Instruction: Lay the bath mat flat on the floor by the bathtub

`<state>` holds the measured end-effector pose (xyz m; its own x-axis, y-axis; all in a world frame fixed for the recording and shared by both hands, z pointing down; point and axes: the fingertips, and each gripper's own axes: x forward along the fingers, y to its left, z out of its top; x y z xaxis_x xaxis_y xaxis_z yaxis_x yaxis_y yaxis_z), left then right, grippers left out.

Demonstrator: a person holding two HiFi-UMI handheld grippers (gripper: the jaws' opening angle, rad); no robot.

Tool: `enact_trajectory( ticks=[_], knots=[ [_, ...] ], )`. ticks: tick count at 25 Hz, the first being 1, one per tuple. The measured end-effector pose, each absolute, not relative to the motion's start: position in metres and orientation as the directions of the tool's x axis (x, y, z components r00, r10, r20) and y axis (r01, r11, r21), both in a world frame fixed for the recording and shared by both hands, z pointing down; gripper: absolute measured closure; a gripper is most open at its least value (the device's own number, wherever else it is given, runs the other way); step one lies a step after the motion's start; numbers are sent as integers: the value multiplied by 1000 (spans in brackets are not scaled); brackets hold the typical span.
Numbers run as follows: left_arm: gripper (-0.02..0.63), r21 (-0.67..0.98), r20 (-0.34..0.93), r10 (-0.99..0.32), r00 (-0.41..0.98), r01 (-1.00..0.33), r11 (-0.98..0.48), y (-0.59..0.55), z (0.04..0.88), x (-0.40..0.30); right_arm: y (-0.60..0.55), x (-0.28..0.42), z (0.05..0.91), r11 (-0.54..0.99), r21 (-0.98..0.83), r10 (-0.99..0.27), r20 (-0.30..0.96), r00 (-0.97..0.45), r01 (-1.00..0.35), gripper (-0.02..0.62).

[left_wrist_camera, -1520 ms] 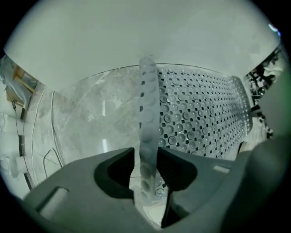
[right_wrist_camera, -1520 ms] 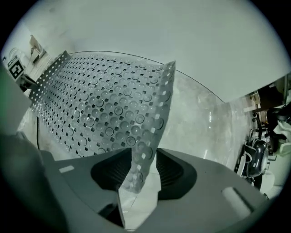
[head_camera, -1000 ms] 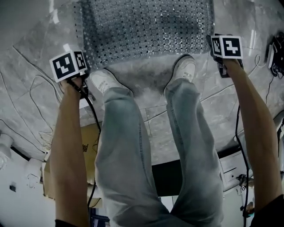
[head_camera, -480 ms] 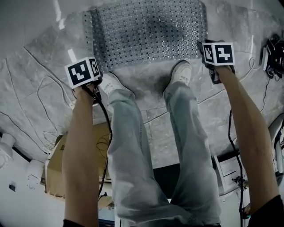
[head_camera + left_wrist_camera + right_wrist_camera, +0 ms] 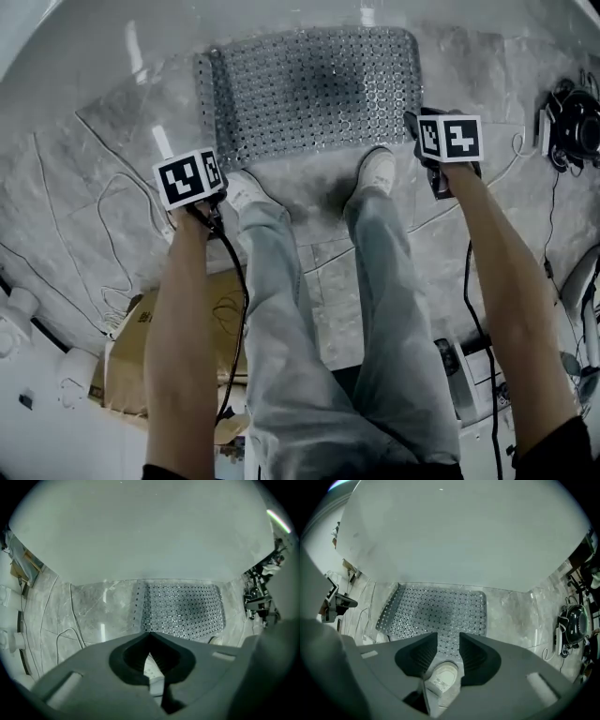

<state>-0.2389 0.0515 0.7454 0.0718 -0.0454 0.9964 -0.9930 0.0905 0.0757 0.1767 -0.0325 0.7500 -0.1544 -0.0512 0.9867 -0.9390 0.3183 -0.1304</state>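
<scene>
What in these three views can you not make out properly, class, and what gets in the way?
Bathtub: head view, cut off by the top edge; only its white side shows.
Bath mat: near edge hidden behind the left claw and right claw in their own views.
Cardboard box: head view, print too small, partly behind the left arm.
Black device: head view, cut by the right edge, too small to name.
</scene>
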Motion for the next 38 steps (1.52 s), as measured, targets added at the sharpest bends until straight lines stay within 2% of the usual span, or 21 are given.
enact_trajectory(
  ticks=[12,17,24,38],
  knots=[
    [601,125,991,-73,115,-983,135,60,680,-213,-29,166,681,272,-155,-105,976,-190,-950,456],
    [601,166,984,-82,159,-982,93,56,655,-200,-21,158,655,185,-191,-126,968,-216,-964,466],
    [601,218,971,-122,204,-969,117,40,609,-180,-3,158,619,34,-240,-119,963,-242,-970,477],
    [601,290,947,-173,269,-951,108,47,484,-130,-20,138,512,-23,-344,-180,925,-334,-939,497]
  ],
)
